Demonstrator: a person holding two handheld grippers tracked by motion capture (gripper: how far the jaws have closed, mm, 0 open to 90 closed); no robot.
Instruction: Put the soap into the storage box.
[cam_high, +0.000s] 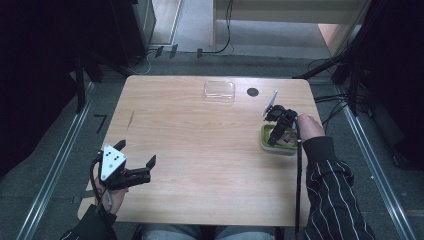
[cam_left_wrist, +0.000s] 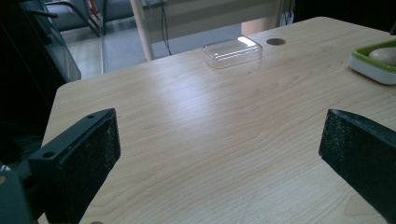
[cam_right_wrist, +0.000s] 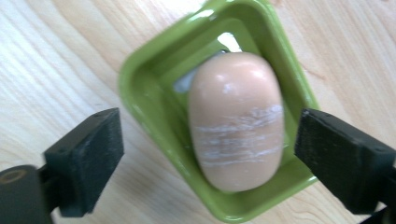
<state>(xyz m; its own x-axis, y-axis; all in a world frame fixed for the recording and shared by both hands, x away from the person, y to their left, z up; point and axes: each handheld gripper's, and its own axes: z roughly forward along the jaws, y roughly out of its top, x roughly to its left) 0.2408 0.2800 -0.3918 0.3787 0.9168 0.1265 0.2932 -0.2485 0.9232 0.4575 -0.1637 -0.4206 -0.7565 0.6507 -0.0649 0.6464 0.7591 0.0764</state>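
Observation:
A pale pink bar of soap (cam_right_wrist: 236, 121) lies in a green soap dish (cam_right_wrist: 149, 107) on the wooden table. My right gripper (cam_right_wrist: 210, 154) hovers open just above the dish, one jaw on each side of the soap, touching nothing. From above, the right gripper (cam_high: 278, 131) sits over the dish (cam_high: 265, 143) at the table's right side. The dish (cam_left_wrist: 373, 63) with the soap (cam_left_wrist: 384, 54) also appears at the right edge of the left gripper view. My left gripper (cam_high: 136, 160) is open and empty near the table's front left corner, pointing right; its jaws (cam_left_wrist: 219, 158) frame bare tabletop.
A clear plastic lid (cam_high: 219, 90) lies near the table's far edge, also seen as the clear lid (cam_left_wrist: 232, 50). A dark round hole (cam_high: 252, 92) sits beside it. The wooden table (cam_high: 200, 150) has wide bare space in the middle. Cables run on the floor behind.

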